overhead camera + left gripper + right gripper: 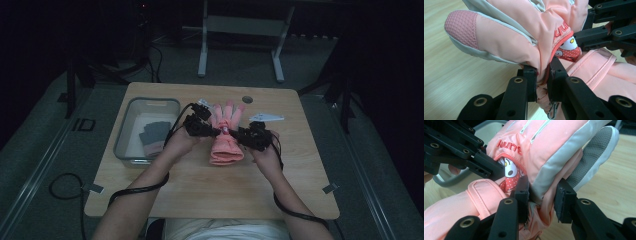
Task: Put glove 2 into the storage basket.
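The pink ski glove [226, 137] hung at the middle of the table [200, 195], pinched at its wrist from both sides. Our left tool [218, 131] was clamped on it from nine o'clock, our right tool [233, 134] from three. To carry it well, we judged both hands should rise evenly and keep the padded fabric taut. At nine o'clock the grey bin [131, 112] held a dark glove [153, 134].

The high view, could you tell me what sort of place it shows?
Probably a lab or recording room: a lone wooden table on grey floor, dark surroundings, a metal stand frame behind, and cables trailing across the floor.
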A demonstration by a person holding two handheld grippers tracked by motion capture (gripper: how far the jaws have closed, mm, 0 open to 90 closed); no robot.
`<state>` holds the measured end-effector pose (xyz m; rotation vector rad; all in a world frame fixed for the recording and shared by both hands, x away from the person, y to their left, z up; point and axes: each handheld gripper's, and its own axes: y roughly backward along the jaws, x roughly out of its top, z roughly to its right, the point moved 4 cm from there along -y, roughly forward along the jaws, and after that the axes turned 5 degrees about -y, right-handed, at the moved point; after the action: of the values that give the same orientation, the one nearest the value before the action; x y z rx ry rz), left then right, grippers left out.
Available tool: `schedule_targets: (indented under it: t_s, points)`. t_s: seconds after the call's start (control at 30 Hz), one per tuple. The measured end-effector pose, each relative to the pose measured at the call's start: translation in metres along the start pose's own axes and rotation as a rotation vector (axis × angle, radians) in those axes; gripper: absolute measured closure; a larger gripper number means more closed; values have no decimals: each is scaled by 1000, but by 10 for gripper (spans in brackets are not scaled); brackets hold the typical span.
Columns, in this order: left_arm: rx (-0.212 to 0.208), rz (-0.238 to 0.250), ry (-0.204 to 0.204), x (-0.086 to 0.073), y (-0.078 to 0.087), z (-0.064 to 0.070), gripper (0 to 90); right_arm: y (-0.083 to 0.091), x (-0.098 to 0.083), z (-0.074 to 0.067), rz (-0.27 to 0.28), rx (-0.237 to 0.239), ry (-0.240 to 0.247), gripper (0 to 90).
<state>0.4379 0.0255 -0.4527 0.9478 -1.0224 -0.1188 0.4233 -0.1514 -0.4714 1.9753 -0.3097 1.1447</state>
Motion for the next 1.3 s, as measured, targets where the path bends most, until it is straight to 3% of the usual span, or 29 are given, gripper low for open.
schedule_targets:
  t_s: [0.23,0.4,0.6,0.8,1.0,1.07,1.3]
  points:
    - [45,-8,-13,2,30,-13,793,-10,19,-17,22,15,18,681]
    - [56,-12,-4,0,46,-23,792,-19,32,-33,32,32,33,682]
    - [88,-41,-9,-5,74,-41,792,-38,47,-55,36,61,43,682]
    - [113,-33,6,-8,97,-55,792,-52,62,-72,50,84,49,683]
    - [144,-39,17,-16,123,-70,792,-67,77,-94,60,106,69,684]
    - [158,-41,27,-22,138,-79,792,-78,83,-107,61,124,77,684]
    - [195,-65,50,-35,162,-98,792,-103,94,-133,65,158,81,684]
